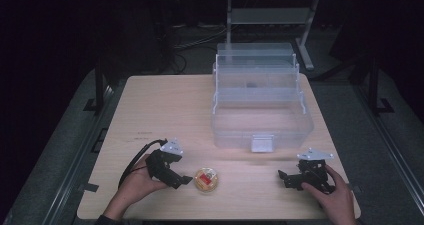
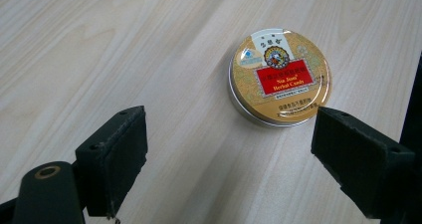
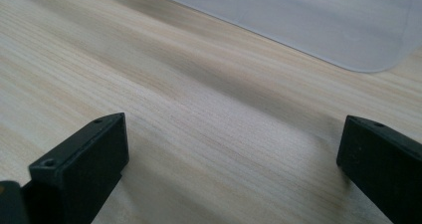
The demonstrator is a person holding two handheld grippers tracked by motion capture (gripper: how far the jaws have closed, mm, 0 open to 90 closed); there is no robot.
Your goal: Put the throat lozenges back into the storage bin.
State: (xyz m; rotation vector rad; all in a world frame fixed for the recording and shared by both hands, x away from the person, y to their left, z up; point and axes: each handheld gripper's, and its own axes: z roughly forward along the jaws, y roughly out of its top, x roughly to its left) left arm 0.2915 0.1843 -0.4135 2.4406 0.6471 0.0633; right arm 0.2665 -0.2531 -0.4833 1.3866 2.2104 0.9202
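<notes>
- Near the table's front edge sits a round candy tin, lid up, easy to pinch from the sides.
- Left gripper is spread wide just beside it, lined up to straddle it.
- Right gripper, also spread, idles near the clear tiered box, probably where the tin goes.

The high view is dim, and the room around the counter is almost black. Light falls from above onto the wood. Both tool views are brighter. The round tin looks sharp, with a soft shadow beside it.
</notes>
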